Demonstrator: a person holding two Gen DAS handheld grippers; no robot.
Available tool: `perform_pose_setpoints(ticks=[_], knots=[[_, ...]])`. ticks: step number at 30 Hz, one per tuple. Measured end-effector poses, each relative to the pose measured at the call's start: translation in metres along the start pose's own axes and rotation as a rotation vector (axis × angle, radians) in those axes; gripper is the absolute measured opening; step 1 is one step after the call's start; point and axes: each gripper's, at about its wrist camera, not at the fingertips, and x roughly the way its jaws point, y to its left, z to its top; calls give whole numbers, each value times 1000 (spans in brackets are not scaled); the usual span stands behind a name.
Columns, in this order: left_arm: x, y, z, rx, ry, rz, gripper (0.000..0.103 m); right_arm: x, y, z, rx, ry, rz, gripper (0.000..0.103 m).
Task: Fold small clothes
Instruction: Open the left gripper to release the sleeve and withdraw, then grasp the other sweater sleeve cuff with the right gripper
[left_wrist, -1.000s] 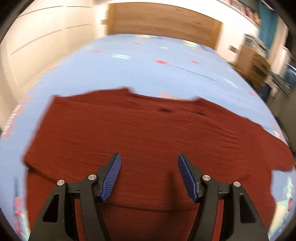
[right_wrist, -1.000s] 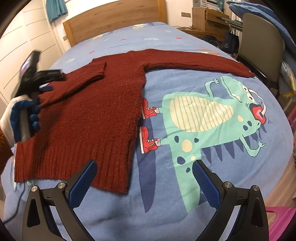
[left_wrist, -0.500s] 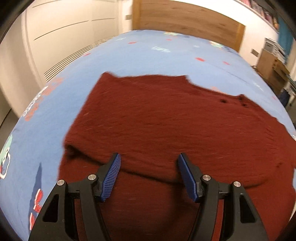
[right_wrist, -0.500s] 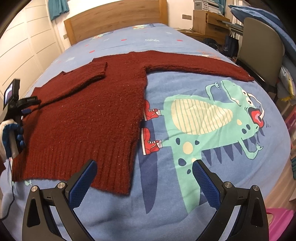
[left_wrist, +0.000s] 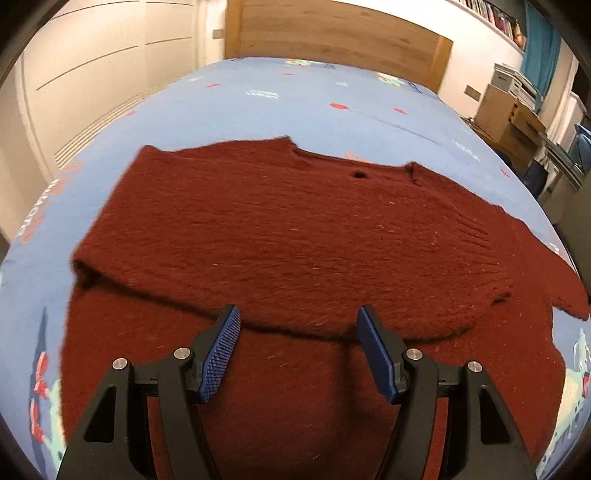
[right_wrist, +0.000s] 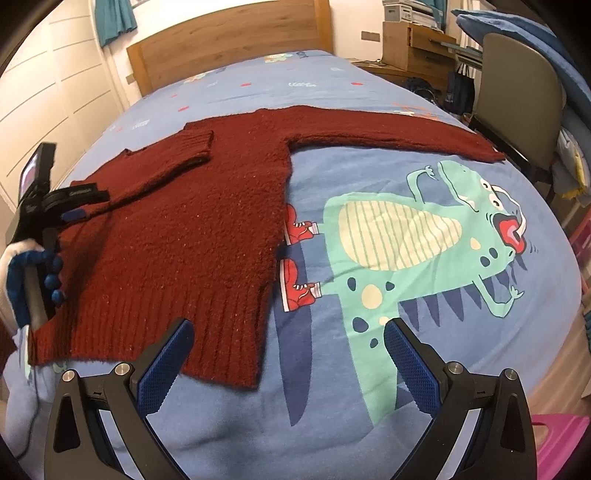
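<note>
A dark red knitted sweater lies flat on the blue bedspread. Its left sleeve is folded across the body, and the other sleeve stretches out to the right. In the left wrist view the folded sleeve's near edge runs just past the fingertips of my left gripper, which is open and holds nothing. A gloved hand carries that left gripper at the sweater's left side. My right gripper hangs wide open above the hem corner and the bedspread.
A green dinosaur print covers the bedspread to the right of the sweater. A wooden headboard stands at the far end. A chair and a desk stand to the right, and a pink object lies on the floor.
The left gripper has shifted over the sweater's left side and sunk a little; the folded sleeve's edge now lies at its fingertips. The right gripper has stayed still.
</note>
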Motion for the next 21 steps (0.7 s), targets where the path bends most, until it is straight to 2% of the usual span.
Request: perform_pose_setpoints(ticks=[4, 9, 16, 21], knots=[[-26, 20, -11, -24, -22, 21, 60, -1, -8, 4, 34, -4, 19, 102], [-57, 50, -31, -77, -29, 53, 60, -7, -31, 21, 83, -64, 6, 102], [-85, 76, -53, -97, -11, 71, 60, -3, -68, 46, 155, -157, 9, 102], [-100, 83, -53, -92, -19, 109, 60, 22, -99, 70, 222, -103, 58, 102]])
